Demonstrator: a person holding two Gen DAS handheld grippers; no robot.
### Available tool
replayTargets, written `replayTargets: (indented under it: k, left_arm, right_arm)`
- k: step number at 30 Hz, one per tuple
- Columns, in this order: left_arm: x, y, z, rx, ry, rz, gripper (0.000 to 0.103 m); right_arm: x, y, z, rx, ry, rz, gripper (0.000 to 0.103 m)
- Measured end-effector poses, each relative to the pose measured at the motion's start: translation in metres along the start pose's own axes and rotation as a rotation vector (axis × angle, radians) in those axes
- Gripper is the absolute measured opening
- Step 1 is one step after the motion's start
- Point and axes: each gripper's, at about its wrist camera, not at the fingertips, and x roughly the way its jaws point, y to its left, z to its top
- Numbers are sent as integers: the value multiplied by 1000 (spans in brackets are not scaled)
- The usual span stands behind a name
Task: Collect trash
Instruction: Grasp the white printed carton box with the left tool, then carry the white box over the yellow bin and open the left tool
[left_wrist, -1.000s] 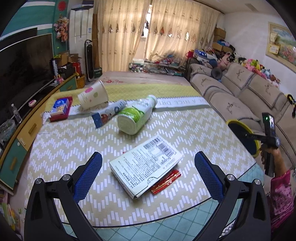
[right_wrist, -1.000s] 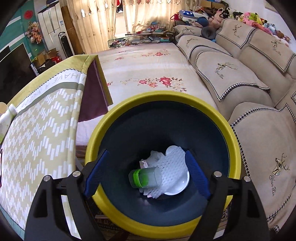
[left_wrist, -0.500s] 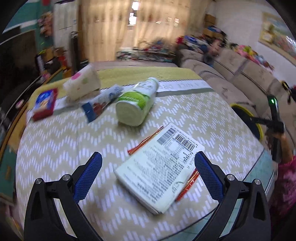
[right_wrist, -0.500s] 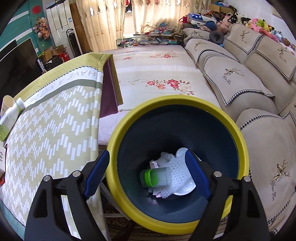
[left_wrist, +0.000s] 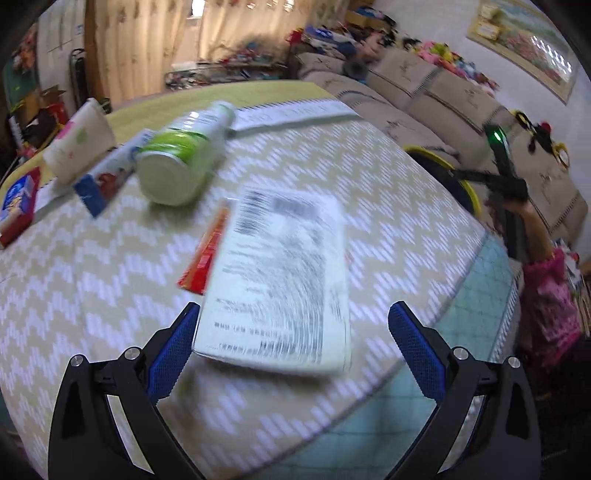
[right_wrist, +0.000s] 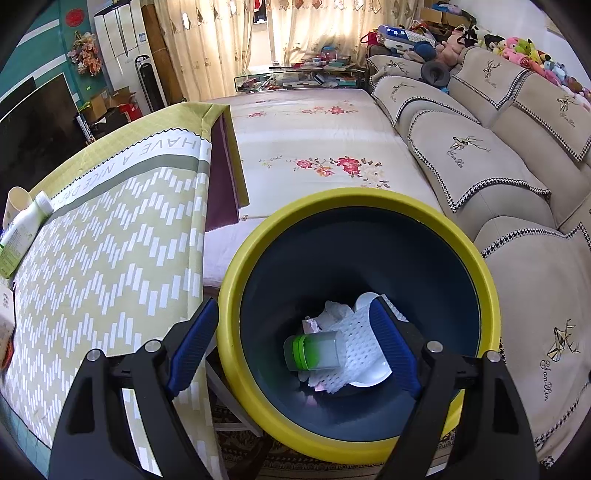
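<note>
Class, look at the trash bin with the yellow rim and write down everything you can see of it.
The trash bin is round, with a thick yellow rim and a dark blue-grey inside, and looks like plastic. It stands upright on the floor between the covered table and the sofa. At its bottom lie a clear container with a green band, white mesh wrap and a white dish. The right gripper hangs open above it, holding nothing. From the left wrist camera only part of the rim shows past the table edge.

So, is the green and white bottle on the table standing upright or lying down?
Lying down. The bottle rests on its side on the tablecloth, its round base facing the left camera and its cap end pointing away.
</note>
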Motion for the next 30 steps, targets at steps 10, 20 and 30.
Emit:
replayTargets:
  k: [10, 20, 30]
  left_arm:
    - [15, -9, 14, -43, 2, 149, 98]
    - [24, -13, 20, -9, 2, 257, 97]
    - [25, -8, 22, -32, -20, 270, 74]
  right_arm:
    - [-2, 1, -7, 2, -2, 15, 79]
    - [1, -8, -9, 20, 1, 22, 79]
    - [4, -9, -11, 20, 6, 31, 79]
